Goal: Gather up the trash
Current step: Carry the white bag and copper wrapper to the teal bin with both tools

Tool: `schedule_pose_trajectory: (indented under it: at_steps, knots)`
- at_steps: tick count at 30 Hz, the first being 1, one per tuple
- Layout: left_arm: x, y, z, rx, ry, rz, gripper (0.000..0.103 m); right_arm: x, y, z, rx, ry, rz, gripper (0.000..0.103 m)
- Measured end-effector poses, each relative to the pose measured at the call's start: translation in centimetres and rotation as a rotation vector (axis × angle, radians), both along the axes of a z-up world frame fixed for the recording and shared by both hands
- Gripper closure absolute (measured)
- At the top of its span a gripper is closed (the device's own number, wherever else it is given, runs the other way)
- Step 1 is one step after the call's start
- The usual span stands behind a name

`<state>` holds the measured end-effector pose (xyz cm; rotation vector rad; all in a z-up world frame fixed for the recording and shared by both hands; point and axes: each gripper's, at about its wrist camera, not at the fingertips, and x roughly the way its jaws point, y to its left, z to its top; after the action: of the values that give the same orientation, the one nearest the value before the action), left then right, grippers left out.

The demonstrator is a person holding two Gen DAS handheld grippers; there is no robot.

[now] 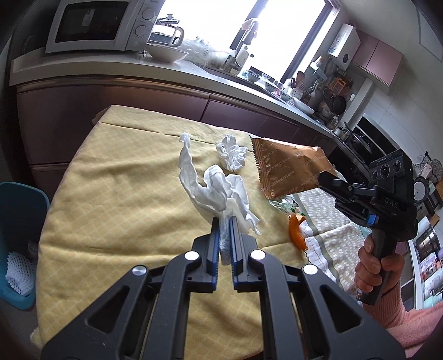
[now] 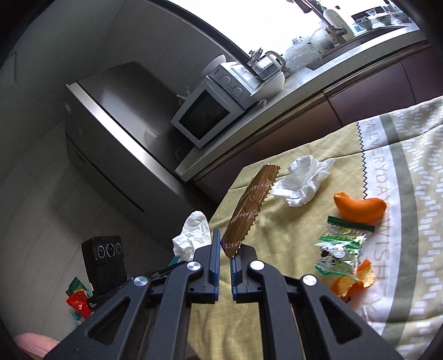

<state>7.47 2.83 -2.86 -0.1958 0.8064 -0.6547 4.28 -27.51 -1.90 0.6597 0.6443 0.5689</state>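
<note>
My left gripper [image 1: 224, 223] is shut on a long crumpled white tissue [image 1: 216, 185], which it holds lifted above the yellow tablecloth [image 1: 116, 193]. My right gripper [image 2: 225, 245] is shut on the corner of a flat brown-gold snack wrapper [image 2: 249, 210], which is also off the table. In the left wrist view that wrapper [image 1: 290, 169] hangs from the right gripper [image 1: 324, 177], which a hand in a pink sleeve holds. On the cloth lie a second balled tissue [image 2: 301, 180], orange peel [image 2: 360, 209] and a green candy wrapper [image 2: 340, 246].
A blue bin [image 1: 19, 221] stands on the floor left of the table, and red and green trash [image 2: 79, 300] shows low on the left in the right wrist view. Behind the table runs a kitchen counter [image 1: 193, 74] with a microwave [image 1: 94, 25]. A patterned white cloth [image 2: 401, 193] covers the table's right part.
</note>
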Motion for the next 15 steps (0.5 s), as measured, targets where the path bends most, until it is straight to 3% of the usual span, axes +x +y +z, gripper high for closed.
schedule_pose_trajectory:
  at_steps: [15]
  knots:
    - [-1.4,7.9,-0.4,-0.009,0.01,0.131,0.096,2.0,8.0,-0.1,-0.032,0.011,0.178,0.098]
